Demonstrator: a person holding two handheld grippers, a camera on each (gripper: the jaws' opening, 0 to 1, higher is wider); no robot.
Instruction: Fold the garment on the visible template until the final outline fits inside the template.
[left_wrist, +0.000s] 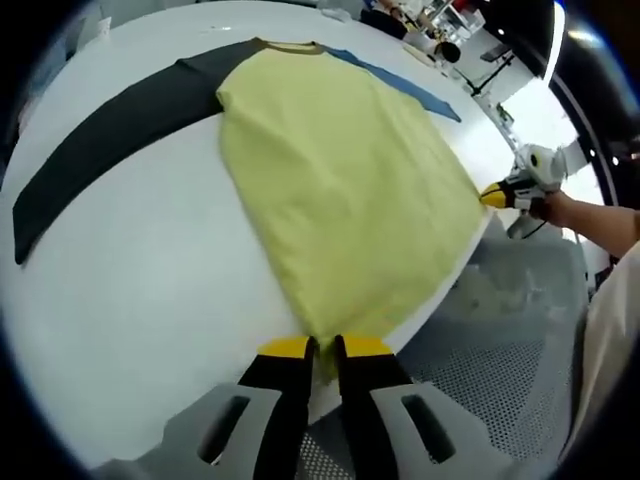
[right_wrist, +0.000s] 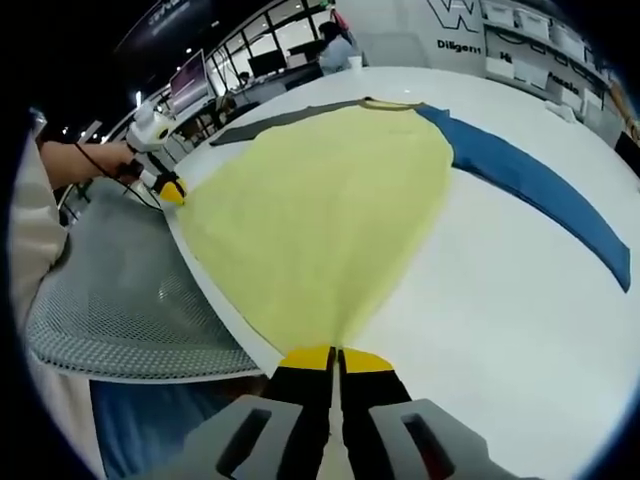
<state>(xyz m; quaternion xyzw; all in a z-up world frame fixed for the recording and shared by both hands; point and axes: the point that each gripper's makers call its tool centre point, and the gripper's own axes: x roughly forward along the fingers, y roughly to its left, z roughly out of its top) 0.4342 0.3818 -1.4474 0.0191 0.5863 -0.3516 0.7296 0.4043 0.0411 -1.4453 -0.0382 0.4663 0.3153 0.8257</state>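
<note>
Nearest the lens in the left gripper view, the left gripper (left_wrist: 325, 347) has its yellow-tipped jaws pressed together on one bottom corner of the garment (left_wrist: 340, 180), right at the near edge of the white table (left_wrist: 140, 300). In the right gripper view, the right gripper (right_wrist: 335, 358) is likewise closed on the other bottom corner of the hem, with the yellow cloth pulled into a point between its tips. The garment is a long-sleeved shirt with a pale yellow body, lying spread flat on the table, collar away from the person; its dark grey sleeve (left_wrist: 110, 140) stretches out to one side and its blue sleeve (right_wrist: 540, 185) to the other. Just below the table edge sits a grey mesh surface (right_wrist: 120, 300). Beyond the table the room shows desks, monitors (right_wrist: 190, 80) and white shelving with lettering on the wall.
</note>
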